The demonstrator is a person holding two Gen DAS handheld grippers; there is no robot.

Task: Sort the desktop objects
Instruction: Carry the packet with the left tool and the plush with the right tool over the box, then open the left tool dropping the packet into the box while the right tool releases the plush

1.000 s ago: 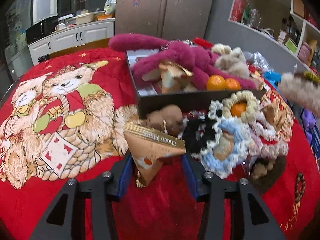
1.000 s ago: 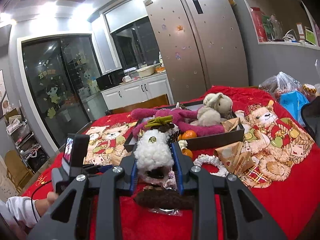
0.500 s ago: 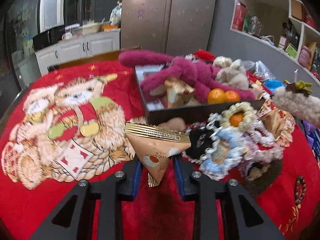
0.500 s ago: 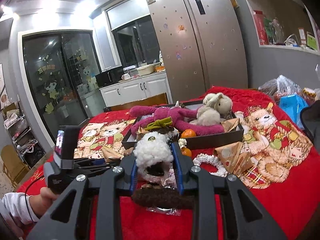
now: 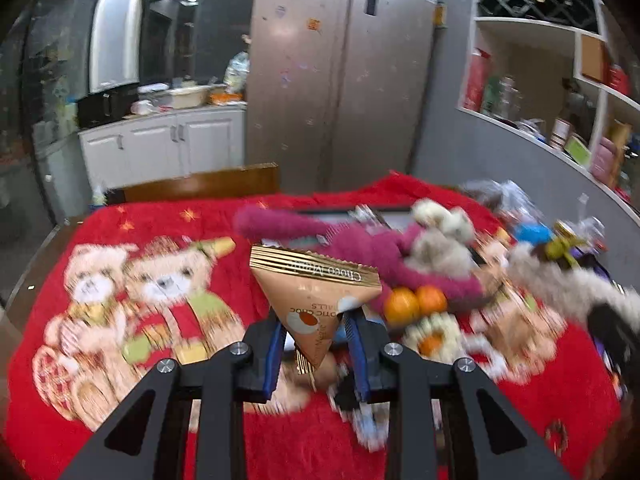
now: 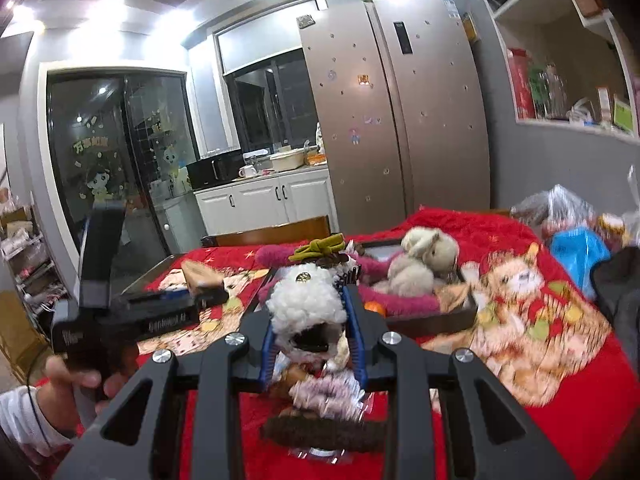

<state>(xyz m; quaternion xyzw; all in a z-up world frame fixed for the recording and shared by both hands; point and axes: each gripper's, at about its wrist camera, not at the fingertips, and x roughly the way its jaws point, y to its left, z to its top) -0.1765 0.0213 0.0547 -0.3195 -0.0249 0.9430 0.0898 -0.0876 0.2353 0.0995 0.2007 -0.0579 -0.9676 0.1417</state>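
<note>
Motion blur smears the bear-print red cloth (image 5: 132, 312) and the crocheted pieces (image 5: 434, 334) beyond the gold packet (image 5: 316, 304), which hides the dark box's near wall. In the right view, a white fluffy item (image 6: 306, 304) covers the box's left end; the sleeve (image 6: 24, 412) is cut off, possibly white.

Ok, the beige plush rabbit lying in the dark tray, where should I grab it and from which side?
Take the beige plush rabbit across its rounded body, below the head, coming from above. It lies on the magenta plush inside the dark tray, so the tray wall likely blocks a low approach from the side. The body is the broadest soft part and should compress between the pads. Both hand-held grippers are full now.
</note>
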